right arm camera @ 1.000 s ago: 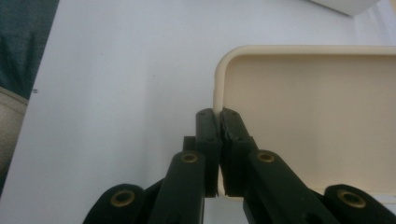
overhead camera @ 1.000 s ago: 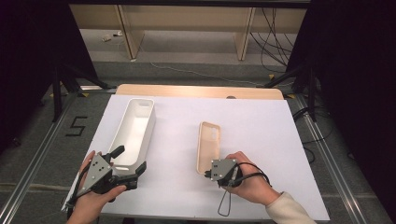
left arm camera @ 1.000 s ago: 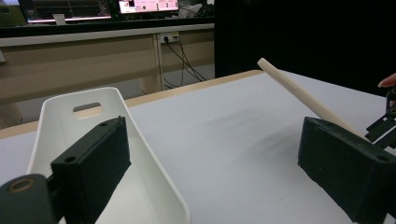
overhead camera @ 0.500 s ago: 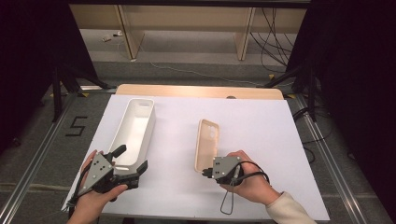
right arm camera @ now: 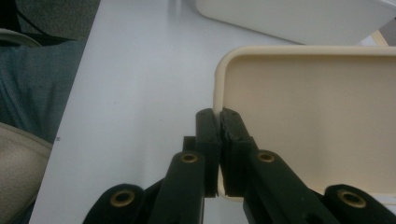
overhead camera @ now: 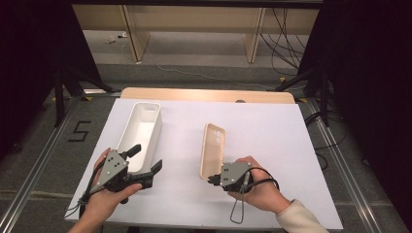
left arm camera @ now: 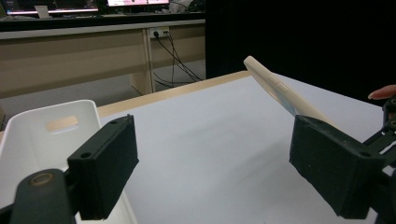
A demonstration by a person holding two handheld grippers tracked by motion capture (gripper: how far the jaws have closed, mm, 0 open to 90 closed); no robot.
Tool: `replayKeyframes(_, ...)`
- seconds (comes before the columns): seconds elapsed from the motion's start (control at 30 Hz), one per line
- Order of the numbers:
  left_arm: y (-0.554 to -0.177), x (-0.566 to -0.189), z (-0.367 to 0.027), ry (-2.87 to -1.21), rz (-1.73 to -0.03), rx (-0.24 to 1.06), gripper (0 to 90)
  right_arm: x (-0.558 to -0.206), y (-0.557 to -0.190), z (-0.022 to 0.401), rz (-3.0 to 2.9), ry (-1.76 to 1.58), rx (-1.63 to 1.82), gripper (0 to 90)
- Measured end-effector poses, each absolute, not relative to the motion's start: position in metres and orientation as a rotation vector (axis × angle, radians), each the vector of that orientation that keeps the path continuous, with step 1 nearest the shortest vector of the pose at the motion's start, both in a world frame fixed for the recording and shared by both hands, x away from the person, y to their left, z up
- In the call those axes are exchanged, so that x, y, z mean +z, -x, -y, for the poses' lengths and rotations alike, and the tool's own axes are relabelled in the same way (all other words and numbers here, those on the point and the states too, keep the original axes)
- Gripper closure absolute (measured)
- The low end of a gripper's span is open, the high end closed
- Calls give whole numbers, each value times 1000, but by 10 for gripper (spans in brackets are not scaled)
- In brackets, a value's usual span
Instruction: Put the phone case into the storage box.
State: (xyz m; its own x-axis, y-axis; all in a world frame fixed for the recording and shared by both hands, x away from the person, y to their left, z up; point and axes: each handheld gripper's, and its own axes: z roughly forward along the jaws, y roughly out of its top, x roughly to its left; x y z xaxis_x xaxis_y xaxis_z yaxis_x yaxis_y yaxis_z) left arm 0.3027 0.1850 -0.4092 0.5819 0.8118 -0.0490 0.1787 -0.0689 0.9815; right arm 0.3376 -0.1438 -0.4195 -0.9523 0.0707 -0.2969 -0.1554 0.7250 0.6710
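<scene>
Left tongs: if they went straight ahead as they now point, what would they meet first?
Probably nothing soon: the open left tongs aim over bare white table, between the white bin and the tilted beige phone case. Depth is uncertain.

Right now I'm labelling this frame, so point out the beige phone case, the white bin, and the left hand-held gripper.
beige phone case [overhead camera: 212, 148], high view, on its inner back panel.
white bin [overhead camera: 140, 128], high view, on its inner floor.
left hand-held gripper [overhead camera: 145, 158], high view, midway between its open jaws.
</scene>
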Motion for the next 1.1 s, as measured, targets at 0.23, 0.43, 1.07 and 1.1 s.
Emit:
replayKeyframes(0.23,-313,-402,-172,-1607,-829,624,151,-418,-338,145,-2616,57,1110,881)
replayKeyframes(0.43,-321,-396,-161,-1618,-824,597,152,-419,-338,143,-2617,68,1112,881)
replayKeyframes(1.07,-355,-379,-123,-1692,-890,497,166,-420,-334,133,-2625,93,1094,881)
replayKeyframes(1.1,-357,-379,-121,-1697,-889,493,167,-420,-334,133,-2629,100,1095,881)
